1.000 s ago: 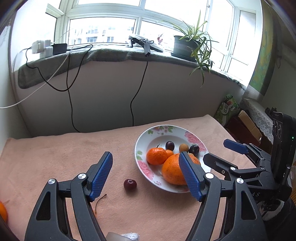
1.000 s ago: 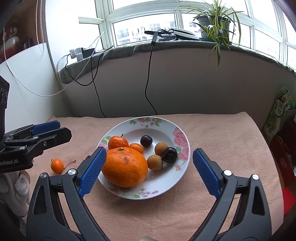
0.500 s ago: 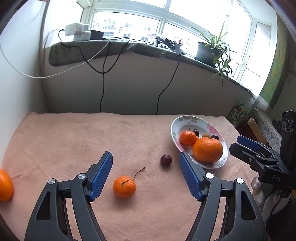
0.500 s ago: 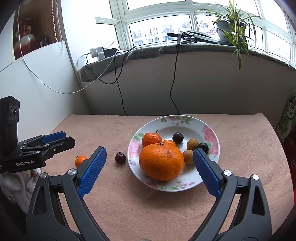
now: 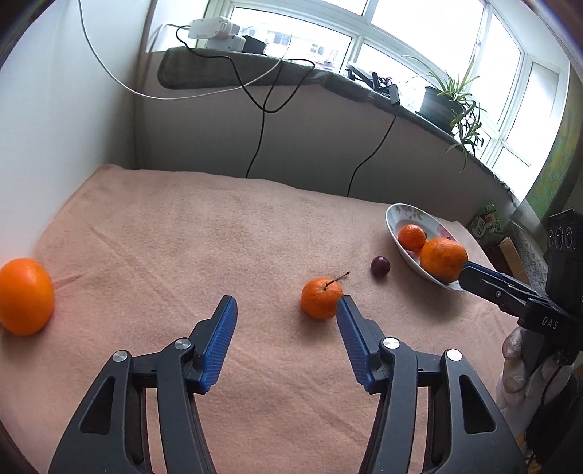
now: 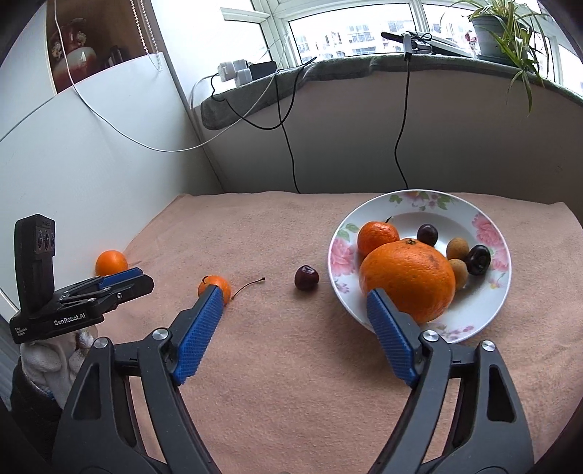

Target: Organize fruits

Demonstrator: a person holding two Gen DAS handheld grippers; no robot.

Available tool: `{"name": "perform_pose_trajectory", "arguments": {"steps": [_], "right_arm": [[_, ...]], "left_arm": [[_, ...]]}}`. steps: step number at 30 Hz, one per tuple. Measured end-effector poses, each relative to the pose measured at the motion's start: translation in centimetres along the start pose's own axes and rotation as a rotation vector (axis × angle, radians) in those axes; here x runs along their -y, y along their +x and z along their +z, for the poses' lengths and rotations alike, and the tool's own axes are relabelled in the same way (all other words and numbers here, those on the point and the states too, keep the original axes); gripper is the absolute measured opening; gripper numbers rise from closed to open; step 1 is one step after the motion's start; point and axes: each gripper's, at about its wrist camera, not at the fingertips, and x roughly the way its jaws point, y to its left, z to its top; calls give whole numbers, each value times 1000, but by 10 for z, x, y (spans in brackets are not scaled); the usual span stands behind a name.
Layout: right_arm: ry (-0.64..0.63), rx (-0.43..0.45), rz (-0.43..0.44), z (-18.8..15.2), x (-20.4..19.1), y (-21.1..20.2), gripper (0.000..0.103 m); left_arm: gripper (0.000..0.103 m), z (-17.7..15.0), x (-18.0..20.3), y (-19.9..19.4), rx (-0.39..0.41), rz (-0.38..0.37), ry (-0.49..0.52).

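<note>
A floral plate [image 6: 488, 310] [image 5: 395, 220] holds a big orange [image 6: 408, 282] [image 5: 442, 257], a mandarin [image 6: 377, 237] [image 5: 411, 237], a dark cherry [image 6: 427, 234], two longans [image 6: 457, 248] and a dark fruit [image 6: 478, 259]. On the pink cloth lie a small mandarin with a stem [image 5: 320, 297] [image 6: 215, 286], a dark cherry [image 5: 380, 265] [image 6: 306, 278] and an orange at the far left [image 5: 24, 295] [image 6: 111, 261]. My left gripper [image 5: 286, 328] is open and empty, just short of the small mandarin. My right gripper [image 6: 293, 321] is open and empty, left of the plate.
The table is covered with a pink cloth [image 5: 218, 226] and stands against a wall under a windowsill with cables [image 5: 255, 102], a charger block [image 5: 215, 31] and a potted plant [image 5: 448, 98]. A white wall [image 6: 91, 146] bounds the left side.
Both grippers swung left, away from the plate. The small mandarin now sits by my left gripper's right finger, and more of the orange at the far left shows.
</note>
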Motion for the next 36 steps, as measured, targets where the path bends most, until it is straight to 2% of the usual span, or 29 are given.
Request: {"name": "perform_pose_trajectory", "arguments": {"steps": [1,3,9,13,16,24,27,36], "right_arm": [[-4,-13,3,-1,-2,5,74],[-1,-40,10,-3,-6,14,65],[54,-87,-7,-3,-5,39,48],[67,-108,-45,-3,-6,52,47],[81,-121,-77,-2,-9,60,42],[94,-126,-174,4,-19,80,40],[96,-130,-212,7,-21,89,35],[104,-118,-296,14,-22,102,34]], "left_arm": [[51,-2,1,1,-5,-10,3],[50,-3,5,5,-14,-27,15],[45,-7,13,21,-49,-73,36],[44,-6,14,29,-58,-88,43],[44,-5,16,34,-69,-102,55],[42,-1,18,47,-90,-138,84],[40,1,14,51,-93,-149,81],[39,2,10,61,-116,-172,85]]}}
